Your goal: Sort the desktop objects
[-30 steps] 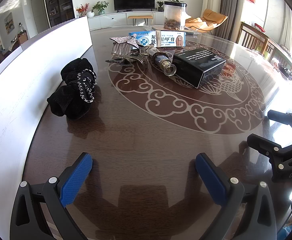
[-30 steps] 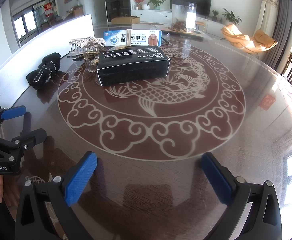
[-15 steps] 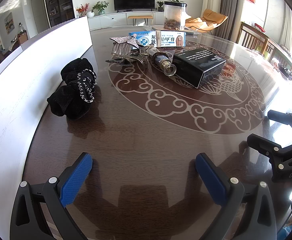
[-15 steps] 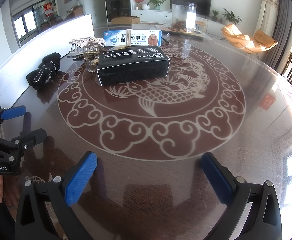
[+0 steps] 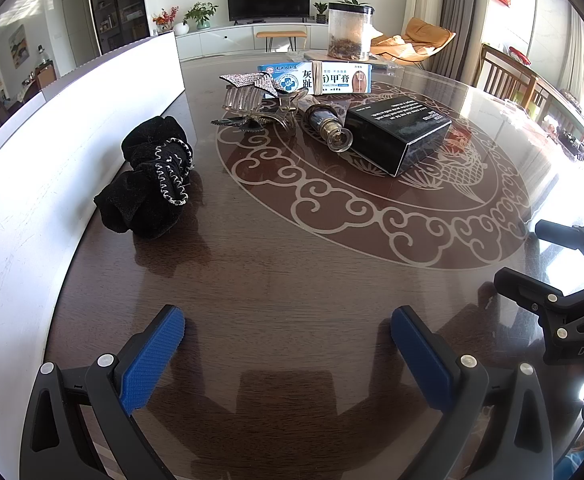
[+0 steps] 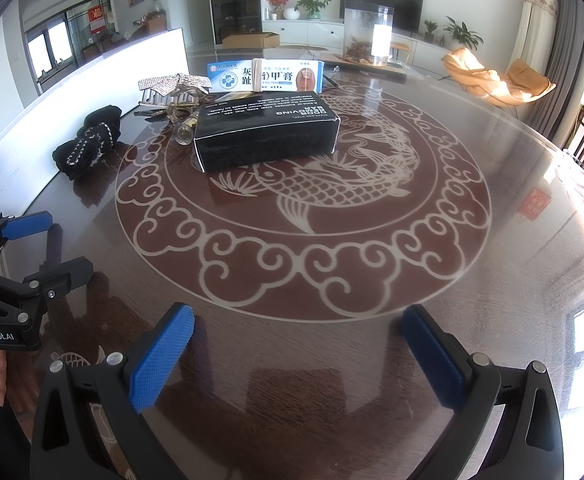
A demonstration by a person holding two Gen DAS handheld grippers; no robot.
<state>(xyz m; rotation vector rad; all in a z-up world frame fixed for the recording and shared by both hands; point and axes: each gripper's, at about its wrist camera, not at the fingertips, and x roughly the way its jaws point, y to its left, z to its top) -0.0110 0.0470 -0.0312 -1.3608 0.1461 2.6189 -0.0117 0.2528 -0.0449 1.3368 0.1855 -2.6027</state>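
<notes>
Counter (image 5: pixel 292 280) carries black box (image 6: pixel 266 136), blue carton (image 5: pixel 316 78), hair claw (image 5: pixel 256 102) and black scrunchie (image 5: pixel 150 188) far ahead; left hand-held gripper (image 5: pixel 288 344) and right hand-held gripper (image 6: pixel 298 346) hover spread, empty.

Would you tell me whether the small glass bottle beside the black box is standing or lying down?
Lying down: the bottle rests on its side on the table, one end toward the camera, next to the black box.

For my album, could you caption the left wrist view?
Open blue fingers hover over a patterned table, facing a black scrunchie and black box.
</notes>
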